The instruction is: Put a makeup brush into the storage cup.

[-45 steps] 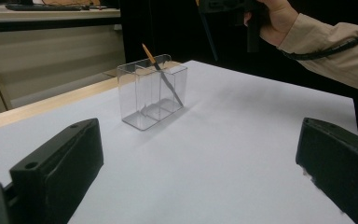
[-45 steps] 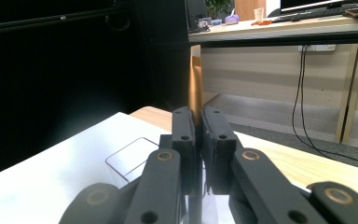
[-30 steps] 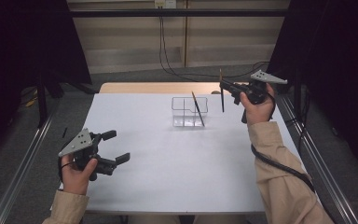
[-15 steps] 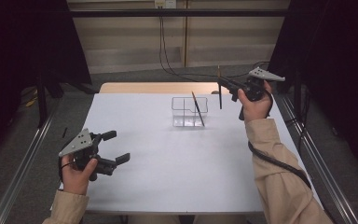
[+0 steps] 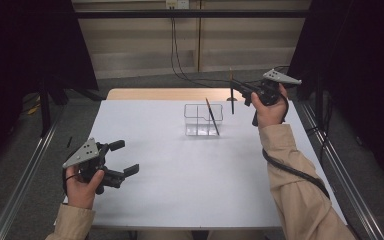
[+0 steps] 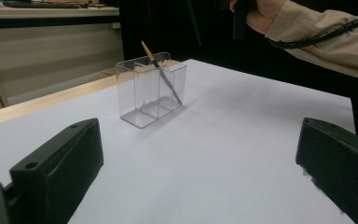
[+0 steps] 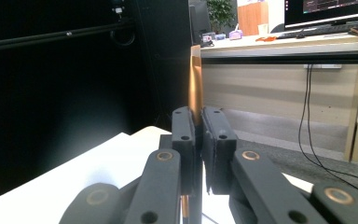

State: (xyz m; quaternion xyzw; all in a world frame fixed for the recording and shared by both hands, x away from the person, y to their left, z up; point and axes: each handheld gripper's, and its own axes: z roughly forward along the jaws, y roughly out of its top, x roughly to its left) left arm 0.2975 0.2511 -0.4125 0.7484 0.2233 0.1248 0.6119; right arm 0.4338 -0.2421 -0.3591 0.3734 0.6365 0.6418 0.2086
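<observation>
While the white tabletop (image 5: 190, 185) fills the middle of the high view, the person's two sleeved forearms come up from the bottom corners of the frame. The left claw (image 5: 122, 159) sits at the lower left, low over the tabletop, its jaws spread wide with nothing between them; in the left gripper view they stand far apart at the bottom corners. The right claw (image 5: 236, 90) is at the upper right, raised above the far right corner of the tabletop, its jaws pinched narrow on a thin brown pencil (image 5: 231, 97) held upright; in the right gripper view the pencil (image 7: 195, 84) rises from between the jaws at centre frame. A clear divided holder (image 5: 202, 120) stands upper centre, just left of the held pencil and apart from it. Inside it a second pencil (image 5: 212, 117) leans tilted, its orange tip above the rim.
</observation>
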